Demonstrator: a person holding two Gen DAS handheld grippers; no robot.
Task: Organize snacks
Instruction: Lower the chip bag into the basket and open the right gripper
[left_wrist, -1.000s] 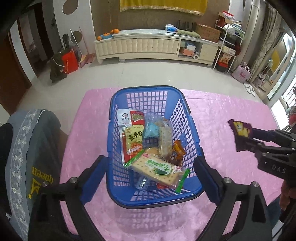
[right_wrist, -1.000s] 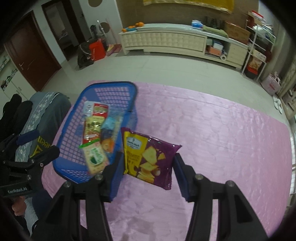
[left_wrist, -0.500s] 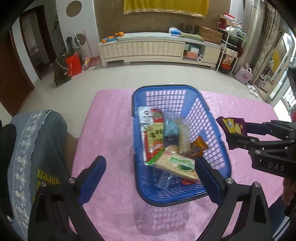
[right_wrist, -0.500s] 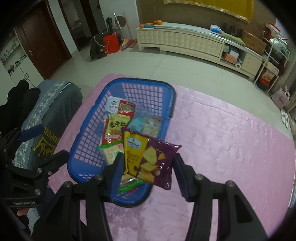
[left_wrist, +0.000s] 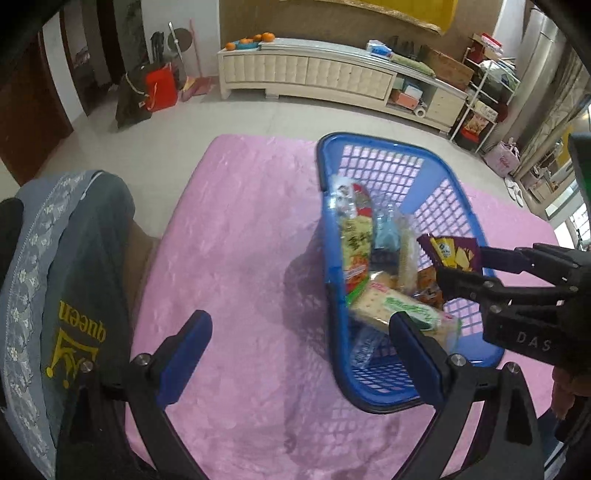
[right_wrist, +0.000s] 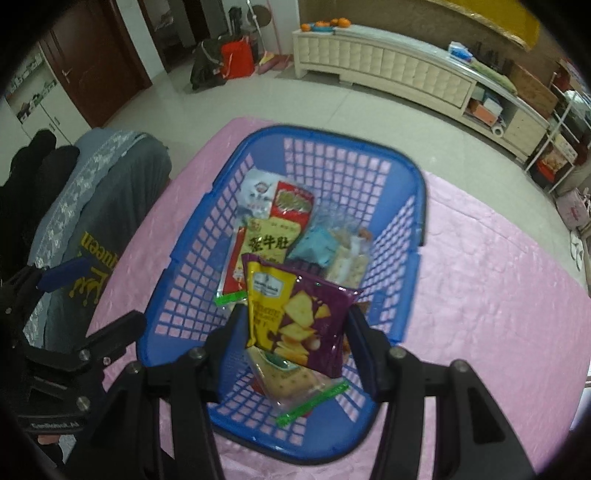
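While snack packets crowd the blue basket, a draped chair stands beside.

A long cream cabinet stands at twelve o'clock on the pale tiled floor; a dark door at ten.

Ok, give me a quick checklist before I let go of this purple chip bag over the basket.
1. Right gripper clamped on purple chip bag: ok.
2. Bag above blue basket, inside its rim: ok.
3. Left gripper open, empty, over the pink tablecloth beside the basket: ok.
4. Cracker pack lies directly beneath; room to land: ok.
5. Bag clear of the snacks beneath: cannot tell.
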